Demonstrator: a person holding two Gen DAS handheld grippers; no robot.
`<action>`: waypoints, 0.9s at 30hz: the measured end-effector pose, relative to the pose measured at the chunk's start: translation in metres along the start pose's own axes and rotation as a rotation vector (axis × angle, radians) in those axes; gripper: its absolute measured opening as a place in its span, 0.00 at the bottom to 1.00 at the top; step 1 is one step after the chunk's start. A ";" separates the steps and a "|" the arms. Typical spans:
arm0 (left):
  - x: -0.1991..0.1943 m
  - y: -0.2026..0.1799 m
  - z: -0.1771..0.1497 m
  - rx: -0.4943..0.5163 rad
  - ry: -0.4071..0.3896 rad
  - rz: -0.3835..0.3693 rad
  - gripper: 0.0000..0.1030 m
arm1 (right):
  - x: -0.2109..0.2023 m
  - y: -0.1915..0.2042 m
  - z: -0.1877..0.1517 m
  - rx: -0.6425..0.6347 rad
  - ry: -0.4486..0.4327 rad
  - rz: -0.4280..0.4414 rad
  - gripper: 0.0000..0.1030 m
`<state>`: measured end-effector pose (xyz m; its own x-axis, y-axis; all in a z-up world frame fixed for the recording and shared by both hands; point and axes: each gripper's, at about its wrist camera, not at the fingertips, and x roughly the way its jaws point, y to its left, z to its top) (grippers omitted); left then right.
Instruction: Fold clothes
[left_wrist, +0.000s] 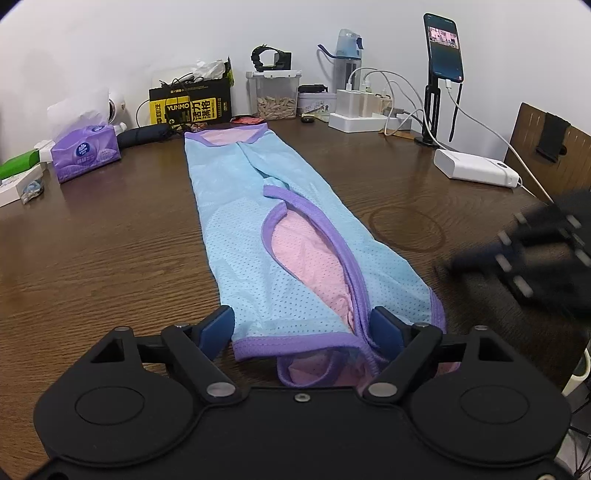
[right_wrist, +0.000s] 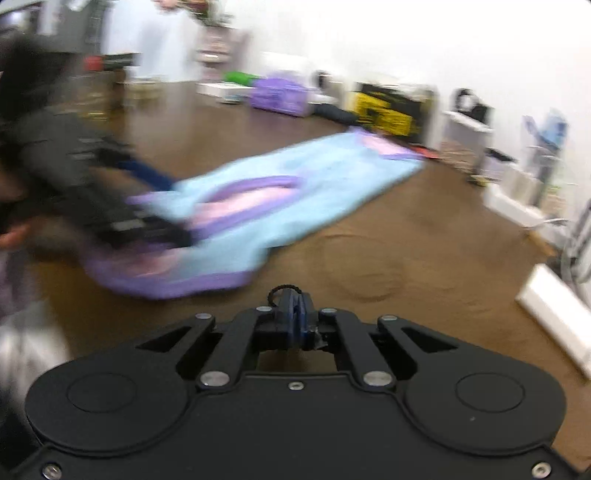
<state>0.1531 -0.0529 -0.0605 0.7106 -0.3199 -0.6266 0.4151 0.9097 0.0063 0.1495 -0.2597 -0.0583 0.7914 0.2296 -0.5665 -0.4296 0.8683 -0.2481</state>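
A light blue mesh vest with purple trim and pink lining (left_wrist: 258, 206) lies folded lengthwise in a long strip on the brown wooden table (left_wrist: 92, 240). My left gripper (left_wrist: 303, 325) is open, its blue fingers (left_wrist: 218, 325) on either side of the vest's near end with the purple trim. My right gripper (right_wrist: 293, 306) is shut and empty, above bare table to the right of the vest (right_wrist: 295, 177). It shows blurred in the left wrist view (left_wrist: 535, 251). The left gripper appears blurred at the vest's end in the right wrist view (right_wrist: 147, 206).
Along the back wall stand a purple tissue pack (left_wrist: 86, 153), a yellow-black box (left_wrist: 190, 103), a clear food container (left_wrist: 275, 96), a water bottle (left_wrist: 347, 51), chargers (left_wrist: 364, 107) and a phone on a stand (left_wrist: 443, 48). A white power bank (left_wrist: 476, 168) lies right.
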 end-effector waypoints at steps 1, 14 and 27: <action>0.000 -0.001 0.000 0.000 -0.001 0.001 0.79 | 0.015 -0.013 0.005 0.011 0.016 -0.078 0.04; -0.031 0.013 0.001 -0.075 -0.062 -0.083 0.79 | 0.024 -0.105 0.056 0.221 -0.167 -0.290 0.76; -0.076 -0.001 -0.028 0.388 -0.152 -0.232 0.79 | -0.068 -0.007 0.004 -0.141 -0.234 0.251 0.80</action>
<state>0.0824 -0.0215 -0.0348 0.6368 -0.5644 -0.5252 0.7339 0.6526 0.1885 0.0998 -0.2798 -0.0150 0.7249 0.5363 -0.4323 -0.6657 0.7068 -0.2393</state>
